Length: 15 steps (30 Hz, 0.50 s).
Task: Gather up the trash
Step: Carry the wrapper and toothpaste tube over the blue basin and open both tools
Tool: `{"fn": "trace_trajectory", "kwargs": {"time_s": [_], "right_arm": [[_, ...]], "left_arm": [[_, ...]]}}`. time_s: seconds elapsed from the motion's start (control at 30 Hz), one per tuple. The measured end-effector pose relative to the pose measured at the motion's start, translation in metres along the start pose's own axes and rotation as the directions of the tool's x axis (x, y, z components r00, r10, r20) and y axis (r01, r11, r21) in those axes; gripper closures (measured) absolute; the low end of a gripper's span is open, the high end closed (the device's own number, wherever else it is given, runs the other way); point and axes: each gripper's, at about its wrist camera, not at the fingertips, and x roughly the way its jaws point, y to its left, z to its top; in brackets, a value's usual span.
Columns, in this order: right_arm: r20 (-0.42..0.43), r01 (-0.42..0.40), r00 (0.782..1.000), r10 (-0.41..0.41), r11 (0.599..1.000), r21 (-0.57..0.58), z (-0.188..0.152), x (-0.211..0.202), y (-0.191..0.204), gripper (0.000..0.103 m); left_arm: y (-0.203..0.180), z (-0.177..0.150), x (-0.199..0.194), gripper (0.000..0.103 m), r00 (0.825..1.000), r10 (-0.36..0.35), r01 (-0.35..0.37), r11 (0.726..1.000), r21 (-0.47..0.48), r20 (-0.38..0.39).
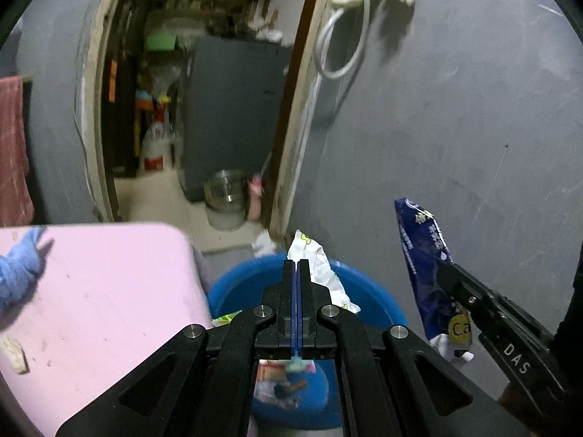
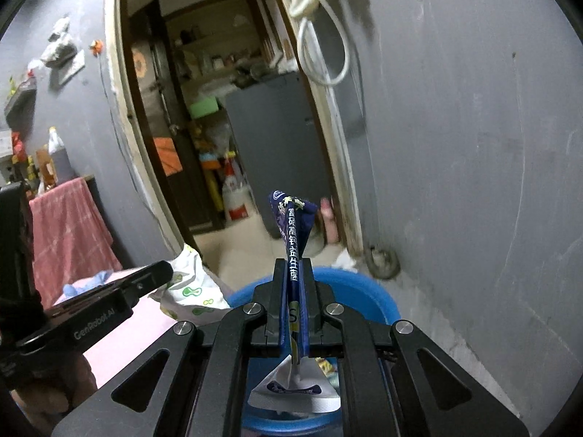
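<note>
Left gripper [image 1: 296, 266] clamps white wrapper [image 1: 320, 273] | right gripper [image 2: 293, 266] clamps blue packet [image 2: 296, 233] | both light, crinkly, slippery; pinch flat middle | blue bin [image 2: 364, 298] below.

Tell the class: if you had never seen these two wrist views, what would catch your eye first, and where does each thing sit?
First, the dark blue snack wrapper clamped upright in the right gripper. Next, the white crumpled wrapper pinched in the left gripper. Both hang above the bright blue bin at the foot of the grey wall, right of the pink table, with trash already inside it.
</note>
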Motion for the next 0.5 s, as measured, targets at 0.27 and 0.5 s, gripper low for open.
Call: {"fn": "trace_trajectory", "kwargs": {"time_s": [0.27,0.5], "right_arm": [[-0.097,0.016,0.995,-0.016,1.0,0.004,-0.01,0.018,-0.003,0.097],[-0.134,0.021,0.991,-0.019,1.0,0.015,-0.012,0.022,-0.005,0.084]], "left_arm": [[-0.001,-0.016,0.025,0.103,0.993,0.014,-0.014,1.0,-0.001,-0.115],[0.01,-0.022,0.035,0.099,0.982,0.014,-0.023,0.999,-0.049,-0.187]]}}
